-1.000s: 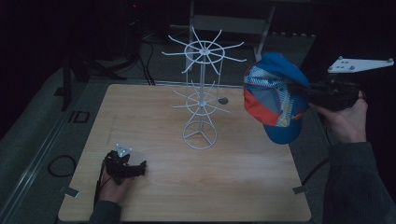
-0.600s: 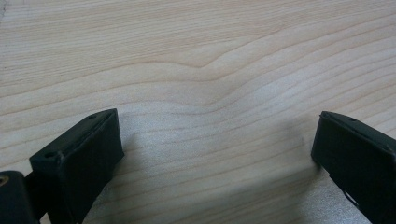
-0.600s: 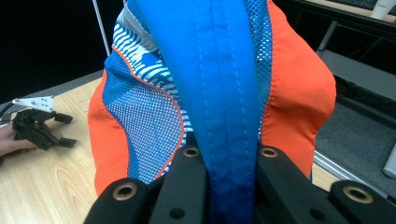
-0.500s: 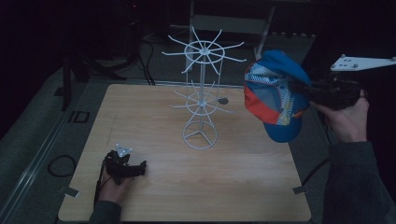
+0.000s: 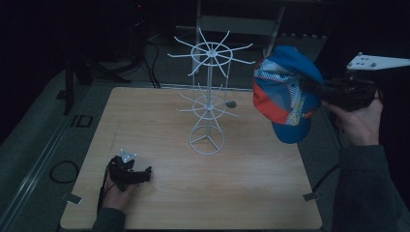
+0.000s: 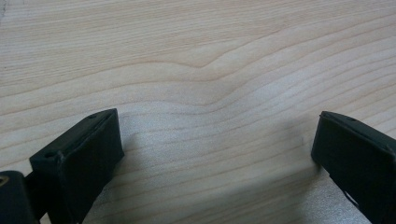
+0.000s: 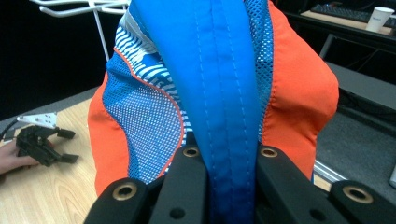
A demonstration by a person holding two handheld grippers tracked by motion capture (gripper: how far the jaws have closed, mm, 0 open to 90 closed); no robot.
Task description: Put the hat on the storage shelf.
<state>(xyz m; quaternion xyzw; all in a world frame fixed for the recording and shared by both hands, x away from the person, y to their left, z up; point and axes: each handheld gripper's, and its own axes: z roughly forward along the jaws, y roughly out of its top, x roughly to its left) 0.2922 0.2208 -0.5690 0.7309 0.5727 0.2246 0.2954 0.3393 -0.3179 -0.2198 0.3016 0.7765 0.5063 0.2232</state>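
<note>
**Cap in the air, rack waiting**

The blue, orange and striped cap [image 5: 286,94] hangs off the table's right edge, up near the top ring of the white wire rack [image 5: 208,96]. The right hand-held gripper [image 5: 314,87] has its jaws clamped on the cap's blue centre strip. My guess is it goes on a prong: come in level and hook the opening over a tip. The left hand-held gripper [image 5: 145,174] rests on the table [image 5: 251,193], jaws wide apart, empty. No readable writing anywhere.

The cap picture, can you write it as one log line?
right gripper: shut on cap, held in air | left gripper: open, on table | wire rack: empty
</note>
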